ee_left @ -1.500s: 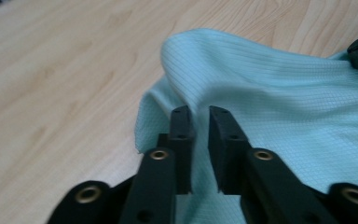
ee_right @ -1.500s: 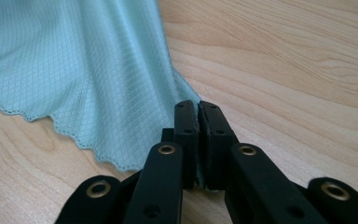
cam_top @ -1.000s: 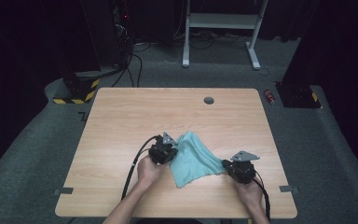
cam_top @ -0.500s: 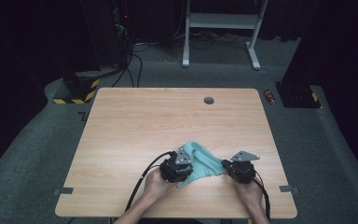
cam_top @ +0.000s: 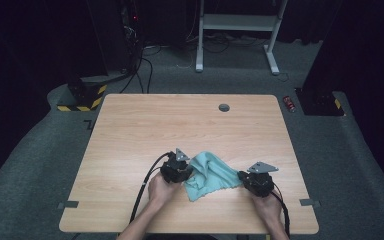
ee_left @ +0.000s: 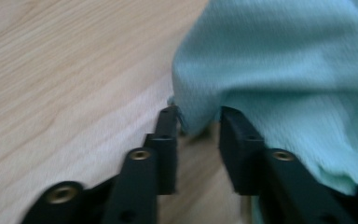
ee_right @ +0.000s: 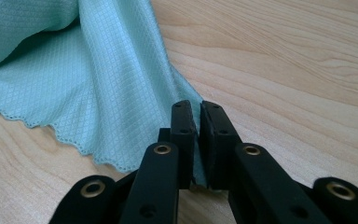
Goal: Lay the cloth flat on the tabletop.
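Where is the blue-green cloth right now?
In the high view the cloth lies bunched on the near part of the wooden table, right of the middle, between the left gripper and the right gripper, which pinches its corner.

Teal cloth, fine diamond-weave with a scalloped hem, lies rumpled on the near half of the table between my two hands. Middle is bunched up in a ridge. One corner hangs off the wood, another is drawn taut; lower edge lies flat.
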A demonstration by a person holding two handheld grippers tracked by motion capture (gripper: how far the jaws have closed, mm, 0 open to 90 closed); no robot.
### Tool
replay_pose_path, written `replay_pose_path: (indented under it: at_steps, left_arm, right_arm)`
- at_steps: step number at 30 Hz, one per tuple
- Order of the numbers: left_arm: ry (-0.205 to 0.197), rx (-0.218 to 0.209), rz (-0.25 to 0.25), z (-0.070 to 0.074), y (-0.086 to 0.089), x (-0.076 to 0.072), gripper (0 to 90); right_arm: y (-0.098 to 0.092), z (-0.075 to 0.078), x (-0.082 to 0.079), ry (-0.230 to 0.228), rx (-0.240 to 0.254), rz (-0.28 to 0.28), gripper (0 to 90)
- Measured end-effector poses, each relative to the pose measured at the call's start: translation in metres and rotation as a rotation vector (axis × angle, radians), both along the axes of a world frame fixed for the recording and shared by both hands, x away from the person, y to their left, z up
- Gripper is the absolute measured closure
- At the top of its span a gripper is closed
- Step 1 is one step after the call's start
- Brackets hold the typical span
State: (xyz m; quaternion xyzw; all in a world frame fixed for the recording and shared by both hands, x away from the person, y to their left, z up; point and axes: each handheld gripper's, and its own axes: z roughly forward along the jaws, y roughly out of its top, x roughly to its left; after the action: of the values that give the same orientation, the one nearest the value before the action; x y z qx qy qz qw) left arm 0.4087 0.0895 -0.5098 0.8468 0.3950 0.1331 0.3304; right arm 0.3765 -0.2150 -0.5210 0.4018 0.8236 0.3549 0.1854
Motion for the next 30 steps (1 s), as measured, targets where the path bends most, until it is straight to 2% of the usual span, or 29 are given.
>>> replay_pose_path:
  at_steps: [1, 3, 4, 8, 10, 12, 13, 14, 15, 16, 17, 18, 19, 20, 22, 26, 27, 28, 29, 30]
  left_arm:
    - [-0.011, -0.008, -0.001, 0.001, -0.001, 0.002, 85.4]
    - [-0.026, -0.028, -0.003, 0.006, -0.002, 0.007, 88.7]
    - [-0.03, -0.033, -0.001, 0.011, -0.002, 0.01, 89.4]
    - [-0.105, -0.058, 0.03, 0.042, 0.005, 0.025, 89.4]
    - [-0.147, -0.054, 0.053, 0.058, 0.01, 0.031, 89.3]
    - [-0.165, -0.056, 0.076, 0.063, 0.014, 0.035, 88.8]
    - [-0.164, -0.052, 0.084, 0.063, 0.016, 0.036, 87.2]
    - [-0.146, -0.03, 0.09, 0.059, 0.018, 0.038, 87.2]
    - [-0.115, 0.002, 0.093, 0.054, 0.019, 0.04, 84.7]
    - [-0.089, 0.029, 0.1, 0.047, 0.02, 0.041, 76.3]
    - [-0.044, 0.053, 0.119, 0.033, 0.024, 0.042, 72.6]
    - [-0.044, 0.053, 0.119, 0.033, 0.024, 0.042, 70.1]
    - [-0.023, 0.042, 0.131, 0.026, 0.026, 0.041, 66.9]
    - [-0.014, 0.035, 0.136, 0.023, 0.028, 0.04, 66.9]
    - [-0.003, 0.017, 0.14, 0.016, 0.028, 0.034, 60.0]
    - [-0.029, 0.014, 0.138, 0.009, 0.026, 0.021, 51.5]
    - [-0.025, 0.006, 0.142, 0.007, 0.026, 0.019, 50.6]
    - [-0.024, 0.001, 0.145, 0.005, 0.026, 0.018, 50.0]
    - [-0.022, -0.002, 0.146, 0.003, 0.026, 0.017, 50.0]
    - [-0.012, -0.007, 0.137, 0.001, 0.026, 0.017, 57.2]
  right_arm:
    - [0.0, 0.0, 0.0, 0.0, 0.0, 0.0, 83.8]
    - [0.0, 0.0, 0.0, 0.0, 0.0, 0.0, 83.8]
    - [0.0, 0.0, 0.0, -0.001, -0.001, 0.0, 83.8]
    - [0.0, 0.0, 0.0, 0.0, 0.0, -0.001, 83.8]
    - [0.0, 0.0, 0.0, -0.001, 0.0, -0.001, 83.7]
    - [0.0, 0.0, 0.0, 0.0, 0.0, 0.0, 83.8]
    - [0.0, 0.0, 0.0, 0.0, 0.0, 0.0, 83.6]
    - [0.0, 0.0, 0.0, 0.0, 0.0, 0.0, 83.6]
    - [0.0, 0.0, 0.0, -0.001, 0.0, 0.001, 83.6]
    - [0.0, 0.0, 0.0, -0.002, -0.001, 0.002, 83.4]
    - [0.0, 0.0, 0.0, -0.001, -0.001, 0.003, 83.0]
    - [0.0, 0.0, 0.0, -0.001, -0.001, 0.003, 83.0]
    - [0.0, 0.0, 0.001, 0.004, 0.007, 0.011, 79.2]
    - [0.0, 0.0, 0.001, 0.004, 0.007, 0.011, 79.2]
    - [0.0, 0.0, 0.002, 0.011, 0.018, 0.021, 76.4]
    - [0.0, 0.003, 0.008, 0.036, 0.023, 0.029, 70.0]
    - [0.001, 0.006, 0.011, 0.033, 0.041, 0.023, 68.0]
    - [0.006, 0.014, 0.02, 0.024, 0.089, 0.032, 65.4]
    - [0.006, 0.014, 0.02, 0.024, 0.089, 0.032, 65.4]
    - [0.013, 0.02, 0.033, 0.049, 0.142, 0.053, 63.0]
